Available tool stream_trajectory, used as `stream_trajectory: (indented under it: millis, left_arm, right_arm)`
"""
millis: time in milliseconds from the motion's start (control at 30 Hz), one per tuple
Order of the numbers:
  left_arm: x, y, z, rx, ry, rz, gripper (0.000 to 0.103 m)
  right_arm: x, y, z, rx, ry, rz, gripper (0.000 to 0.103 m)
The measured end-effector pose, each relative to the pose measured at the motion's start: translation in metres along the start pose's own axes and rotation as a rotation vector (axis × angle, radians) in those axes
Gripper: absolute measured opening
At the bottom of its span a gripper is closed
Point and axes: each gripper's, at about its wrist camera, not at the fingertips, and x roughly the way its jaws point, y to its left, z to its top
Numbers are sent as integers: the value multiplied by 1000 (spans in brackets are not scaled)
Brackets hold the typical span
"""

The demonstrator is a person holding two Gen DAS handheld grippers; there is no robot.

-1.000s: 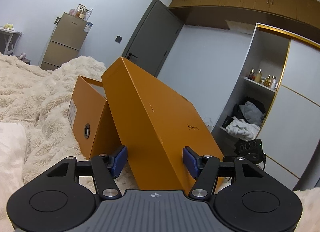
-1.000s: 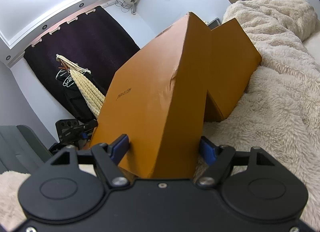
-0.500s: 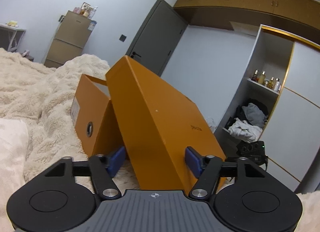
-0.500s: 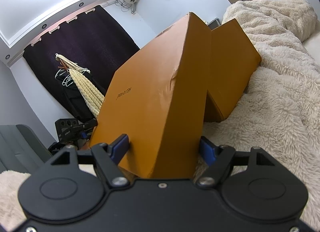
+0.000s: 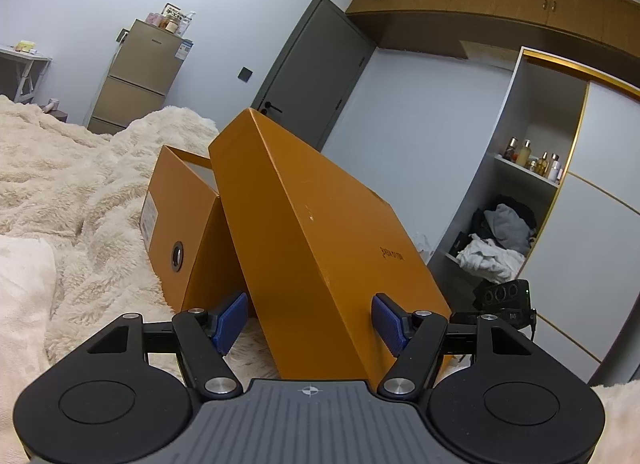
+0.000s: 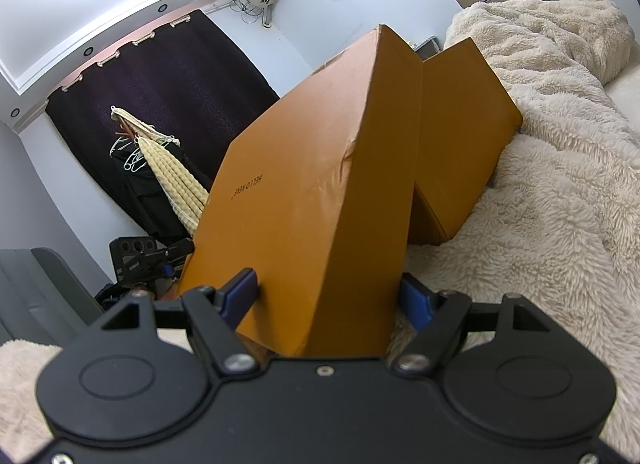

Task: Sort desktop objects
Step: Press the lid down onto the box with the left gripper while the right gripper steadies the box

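Two-handed handling of a box lid (image 5: 320, 232) on a bed. The orange lid stands tilted, its far edge propped against the open orange box (image 5: 176, 216) that rests on the fluffy cream blanket (image 5: 72, 184); the lean keeps the lid upright and leaves both short ends free for a grasp from either side.

The left gripper (image 5: 308, 324) straddles one end of the lid. Its jaws are wide: the left pad (image 5: 230, 322) stands clear of the cardboard, while the other lies at or just beside the lid's face, so no firm hold is evident.

The right gripper (image 6: 332, 300) straddles the opposite end, where the lid (image 6: 320, 184) shows a crease along its edge. Both blue pads sit against the cardboard, the jaws spread about as far as the end is broad; this appears to be the holding side.

A grip at each end probably serves to steady so large and light a piece while it is brought over the box (image 6: 460, 136).
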Motion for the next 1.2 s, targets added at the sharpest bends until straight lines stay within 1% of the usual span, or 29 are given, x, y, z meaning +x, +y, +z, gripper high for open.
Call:
stream_trajectory:
  millis: [733, 933, 1100, 1200]
  left_arm:
    - [2, -3, 0, 22, -1, 4, 61]
    - [2, -3, 0, 26, -2, 4, 61]
    - [2, -4, 0, 32, -2, 6, 61]
    - [1, -4, 0, 34, -5, 6, 60]
  right_arm:
    - [-3, -2, 1, 2, -18, 2, 75]
    - [-3, -4, 1, 11, -15, 10, 75]
    - [3, -5, -1, 25, 7, 26, 76]
    - [3, -4, -1, 21, 7, 25, 75]
